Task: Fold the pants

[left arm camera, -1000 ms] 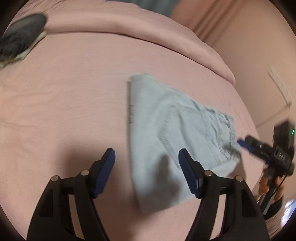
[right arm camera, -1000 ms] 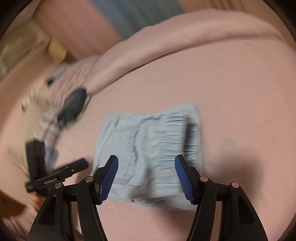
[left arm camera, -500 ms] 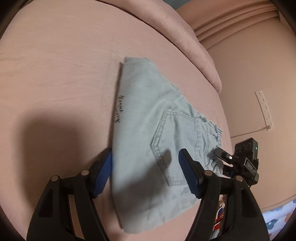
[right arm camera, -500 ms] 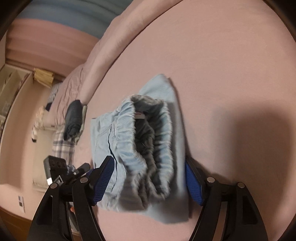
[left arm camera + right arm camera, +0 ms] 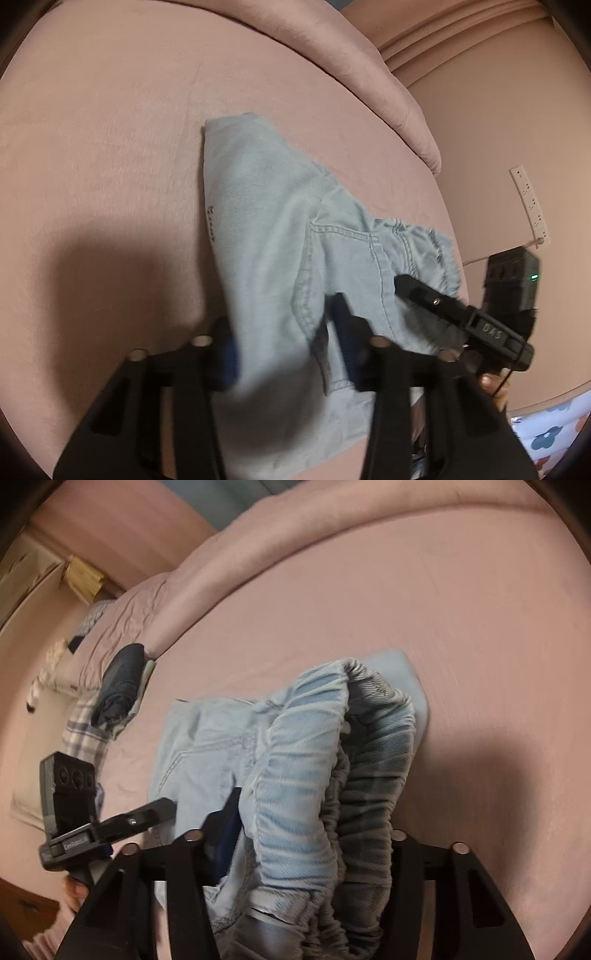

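Now the folded pants (image 5: pixel 280 236) lie on the pink bed (image 5: pixel 110 147), a light-blue denim bundle whose long axis, seen from the left wrist, runs from a far folded corner toward the camera, with the frayed hem and back pocket off to the right. From the right wrist the gathered elastic waistband (image 5: pixel 314 775) faces the camera, its mouth gaping.

Both tools slant down at the bed from opposite ends of the bundle. The left tongs (image 5: pixel 284 347) have just been closing, and their blue pads squeeze a raised ridge of denim at the near end. The right tongs (image 5: pixel 310 834) have been closing too, with the bunched waistband filling the gap between them; only the left pad shows, pressed into the cloth.

Bare sheet spreads wide to the far side. A rolled duvet (image 5: pixel 369 81) borders the bed, and a dark folded garment (image 5: pixel 120 686) sits well apart near that roll.
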The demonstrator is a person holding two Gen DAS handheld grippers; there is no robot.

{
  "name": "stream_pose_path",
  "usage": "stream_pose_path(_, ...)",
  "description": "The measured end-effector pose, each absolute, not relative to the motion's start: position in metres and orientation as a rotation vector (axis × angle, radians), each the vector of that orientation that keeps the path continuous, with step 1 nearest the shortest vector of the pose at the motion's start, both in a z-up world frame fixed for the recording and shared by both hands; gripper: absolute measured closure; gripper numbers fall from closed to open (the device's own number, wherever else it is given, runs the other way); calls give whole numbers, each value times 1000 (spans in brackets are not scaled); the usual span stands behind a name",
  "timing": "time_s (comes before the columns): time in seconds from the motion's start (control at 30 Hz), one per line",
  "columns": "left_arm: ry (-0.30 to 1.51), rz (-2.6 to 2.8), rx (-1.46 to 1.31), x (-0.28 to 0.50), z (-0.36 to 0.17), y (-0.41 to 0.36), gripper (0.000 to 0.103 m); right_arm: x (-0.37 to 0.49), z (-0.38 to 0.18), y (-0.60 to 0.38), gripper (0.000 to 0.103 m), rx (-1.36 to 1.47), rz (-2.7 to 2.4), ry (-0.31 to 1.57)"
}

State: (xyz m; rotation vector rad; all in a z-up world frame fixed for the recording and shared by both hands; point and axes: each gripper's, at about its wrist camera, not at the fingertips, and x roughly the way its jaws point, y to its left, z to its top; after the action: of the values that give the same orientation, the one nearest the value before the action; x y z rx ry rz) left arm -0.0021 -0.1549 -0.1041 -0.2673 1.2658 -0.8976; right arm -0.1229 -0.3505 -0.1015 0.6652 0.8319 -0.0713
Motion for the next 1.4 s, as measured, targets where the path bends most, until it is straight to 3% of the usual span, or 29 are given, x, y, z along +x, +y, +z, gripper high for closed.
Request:
stream_pose_path(0.17, 1194, -925, -279, -1, -82, -152, 79, -120, -72, -342, 58, 574, -75, 772)
stream_pose_path(0.53, 1039, -860, -256, 45, -37, -127, 79, -64, -16, -310, 59, 439, 17, 655)
stream_pose_path(0.87, 1064, -746, -190, 98, -56, -118, 77, -1, -27, -306, 56, 428, 21, 664)
stream_pose_path(0.97, 1121, -674, -152, 109, -77, -122, 63, 19, -56, -312, 43, 444, -42, 773)
stream_pose_path(1.03, 1132, -621, -114, 111, -85, -117, 54, 25, -81, -321, 42, 447, -121, 864)
stream_pose_path(1.1, 1125, -597, -114, 110, -86, -110, 38, 20, -92, -331, 39, 487, -126, 881)
stream_pose_path(1.33, 1020, -556, -7, 95, -65, -106, 30, -14, -65, -332, 34, 383, -179, 801)
stream_pose_path(1.4, 994, -561, 29, 89, -60, -114, 22, -25, -46, -326, 31, 302, -229, 749)
